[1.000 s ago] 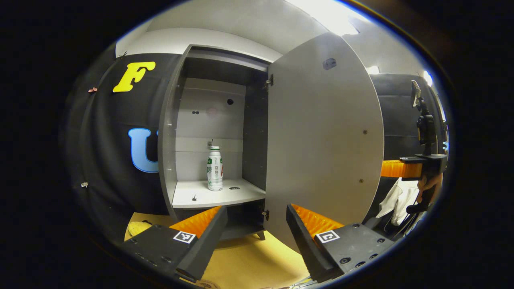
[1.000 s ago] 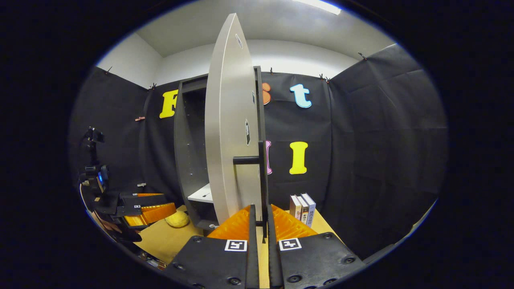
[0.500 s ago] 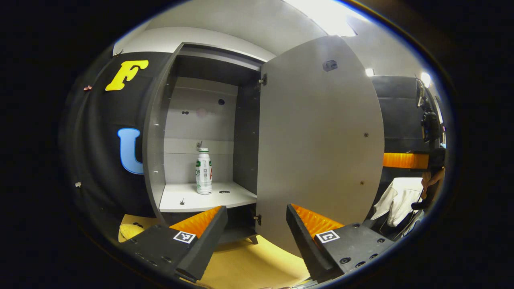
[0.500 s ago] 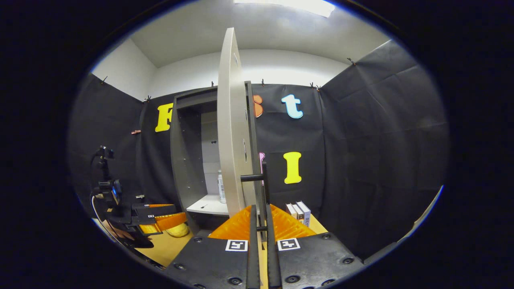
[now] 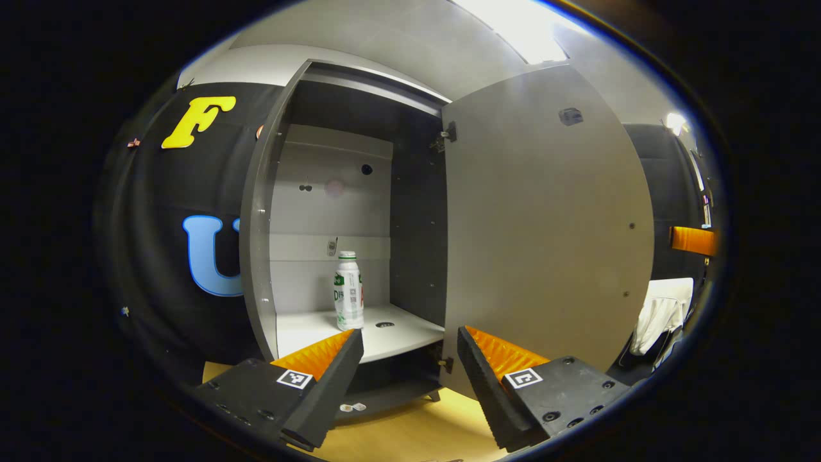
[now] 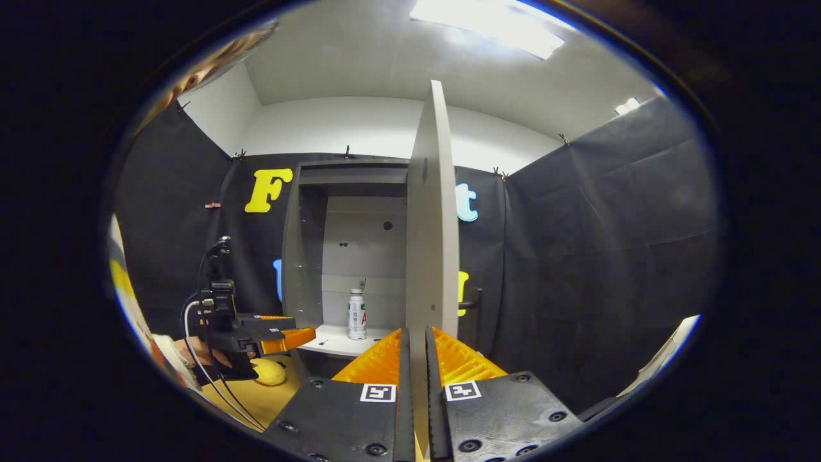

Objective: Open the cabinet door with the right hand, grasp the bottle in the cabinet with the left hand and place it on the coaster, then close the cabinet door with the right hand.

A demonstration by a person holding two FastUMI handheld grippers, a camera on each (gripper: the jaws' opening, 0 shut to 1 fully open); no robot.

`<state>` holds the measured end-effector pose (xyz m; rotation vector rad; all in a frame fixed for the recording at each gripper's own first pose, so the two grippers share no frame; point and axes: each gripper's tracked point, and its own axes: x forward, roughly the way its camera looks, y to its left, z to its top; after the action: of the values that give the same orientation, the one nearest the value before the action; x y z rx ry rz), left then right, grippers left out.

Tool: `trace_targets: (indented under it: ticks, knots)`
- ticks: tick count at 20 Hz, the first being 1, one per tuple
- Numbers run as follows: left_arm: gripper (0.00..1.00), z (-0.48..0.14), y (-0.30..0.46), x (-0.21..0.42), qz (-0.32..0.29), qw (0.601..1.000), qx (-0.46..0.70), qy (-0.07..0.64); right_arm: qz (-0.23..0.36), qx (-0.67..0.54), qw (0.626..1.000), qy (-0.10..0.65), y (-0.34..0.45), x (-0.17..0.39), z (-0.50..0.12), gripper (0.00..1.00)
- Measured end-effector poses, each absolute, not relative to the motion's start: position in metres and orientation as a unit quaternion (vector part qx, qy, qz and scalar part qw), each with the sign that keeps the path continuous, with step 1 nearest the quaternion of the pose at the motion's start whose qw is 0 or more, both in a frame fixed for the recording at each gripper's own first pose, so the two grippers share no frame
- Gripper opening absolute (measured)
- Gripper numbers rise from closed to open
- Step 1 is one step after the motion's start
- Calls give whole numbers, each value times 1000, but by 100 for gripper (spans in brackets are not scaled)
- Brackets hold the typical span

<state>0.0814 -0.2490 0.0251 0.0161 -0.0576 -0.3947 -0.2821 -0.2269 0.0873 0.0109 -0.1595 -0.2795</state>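
Cabinet (image 5: 346, 192): tall, grey, standing on the desk (image 5: 397, 436) against the black cloth wall; interior now fully exposed, its shelf (image 5: 397, 337) in plain sight.

Door (image 5: 545, 231): swung wider than a second ago. In the right gripper view it has turned from an oblique face to nearly edge-on, and the handle (image 6: 471, 301) that earlier sat just above the jaws is now farther back on the far side of the panel. Judged: the opening step is done or all but done.

Right gripper (image 6: 414, 343): jaws drawn close together with the door's free edge running between them. Whether they truly press on that edge cannot be told.

Left gripper (image 5: 407, 346): jaws wide apart, holding nothing, aimed at the cabinet opening. It has drawn nearer; the shelf sits larger and lower in its view than a second ago, and the bottle stands just above its left jaw.

Bottle (image 5: 348, 292): white, green cap, upright near the middle of the shelf, untouched. Judged: the reach for it comes next, with a clear path.

Yellow object (image 6: 268, 372): small, on the desk left of the cabinet.
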Motion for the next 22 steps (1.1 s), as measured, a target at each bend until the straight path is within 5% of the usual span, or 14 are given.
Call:
trace_targets:
  ticks: [9, 10, 13, 15, 20, 22]
  knots:
    - [92, 51, -226, 180, -174, 982, 33, -70, -129, -41, 991, -16, -185, -186, 51, 12]
    - [92, 52, -225, 193, -168, 983, 33, -73, -118, -42, 992, -15, -183, -174, 47, 29]
    - [91, 49, -228, 232, -165, 984, 27, -67, -101, -53, 993, -13, -184, -138, 42, 30]
    - [92, 44, -230, 262, -157, 985, 27, -63, -80, -56, 995, -10, -182, -114, 35, 60]
    - [92, 27, -229, 333, -125, 991, 29, -48, -12, -46, 999, 7, -167, -71, 9, 98]
    - [92, 21, -231, 352, -121, 991, 34, -44, -16, -39, 999, 11, -170, -58, 1, 98]
